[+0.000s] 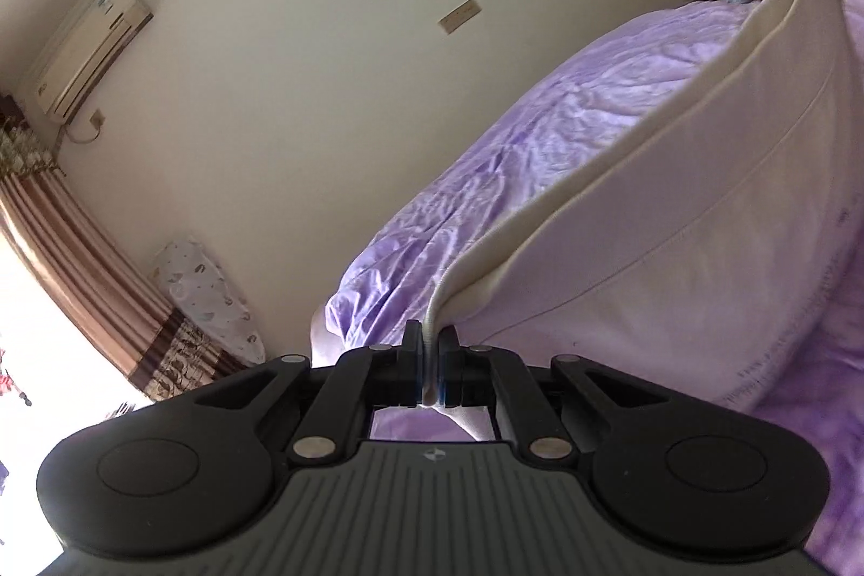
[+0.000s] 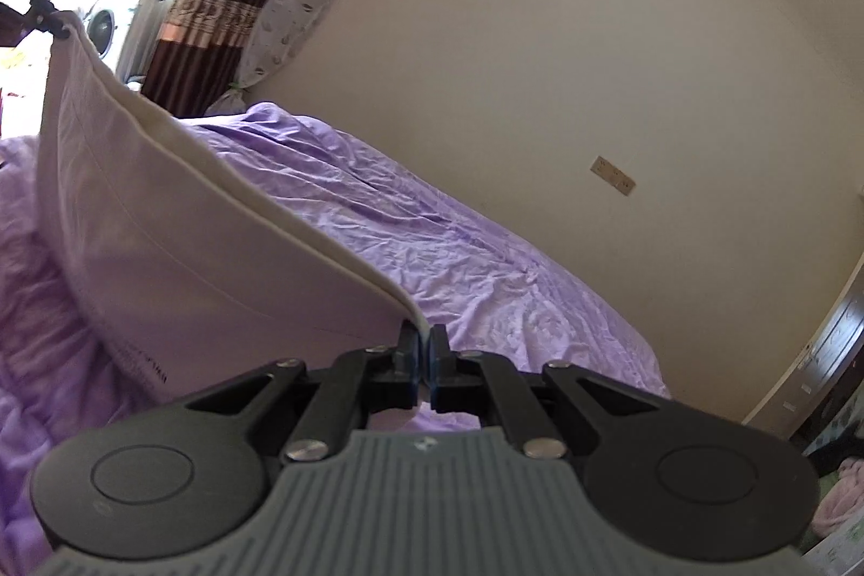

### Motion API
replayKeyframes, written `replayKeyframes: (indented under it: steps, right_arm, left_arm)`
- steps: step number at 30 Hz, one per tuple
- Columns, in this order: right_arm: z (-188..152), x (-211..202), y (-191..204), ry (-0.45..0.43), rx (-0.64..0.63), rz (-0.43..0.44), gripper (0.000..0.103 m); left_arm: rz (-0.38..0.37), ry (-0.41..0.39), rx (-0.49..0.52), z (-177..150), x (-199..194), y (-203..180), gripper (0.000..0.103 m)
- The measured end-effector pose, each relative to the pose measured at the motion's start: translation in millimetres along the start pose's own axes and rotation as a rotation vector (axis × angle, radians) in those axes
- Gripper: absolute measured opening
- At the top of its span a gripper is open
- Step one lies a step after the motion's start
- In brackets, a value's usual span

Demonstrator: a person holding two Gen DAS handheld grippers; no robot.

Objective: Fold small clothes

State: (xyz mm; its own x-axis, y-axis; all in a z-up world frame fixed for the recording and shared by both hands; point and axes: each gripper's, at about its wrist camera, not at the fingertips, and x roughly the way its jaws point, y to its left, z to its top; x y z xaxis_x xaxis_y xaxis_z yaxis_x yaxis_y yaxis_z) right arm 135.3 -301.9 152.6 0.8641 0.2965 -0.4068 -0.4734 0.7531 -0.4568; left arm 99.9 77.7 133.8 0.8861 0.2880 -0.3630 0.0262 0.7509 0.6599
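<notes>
Cream-white garment [image 1: 675, 219], doubled over, stretched taut by two corners, lifted above purple bedding

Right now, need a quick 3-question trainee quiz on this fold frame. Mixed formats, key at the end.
1. True or false: the left hand-held gripper is shut on an edge of the white garment.
2. Multiple choice: the garment hangs between the two hand-held grippers above
A. a wooden table
B. a bed with a purple bedsheet
C. a tiled floor
3. Fill in: the right hand-held gripper pinches the garment's ____ edge, seen as a cream band.

Key: 1 true; 2 B; 3 top (upper)
</notes>
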Motion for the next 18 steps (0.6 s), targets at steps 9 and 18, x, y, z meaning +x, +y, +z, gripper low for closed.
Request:
replayKeyframes:
  steps: [9,18]
  right_arm:
    - [14,137,-30,0.077,0.095,0.030,0.000]
    - [-18,311,-14,0.214,0.182,0.100,0.000]
  left_arm:
    - [-0.027,0.096,-0.029,15,121,-11,0.005]
    - [-0.134,0.303,-0.102,-27,254,-39,0.005]
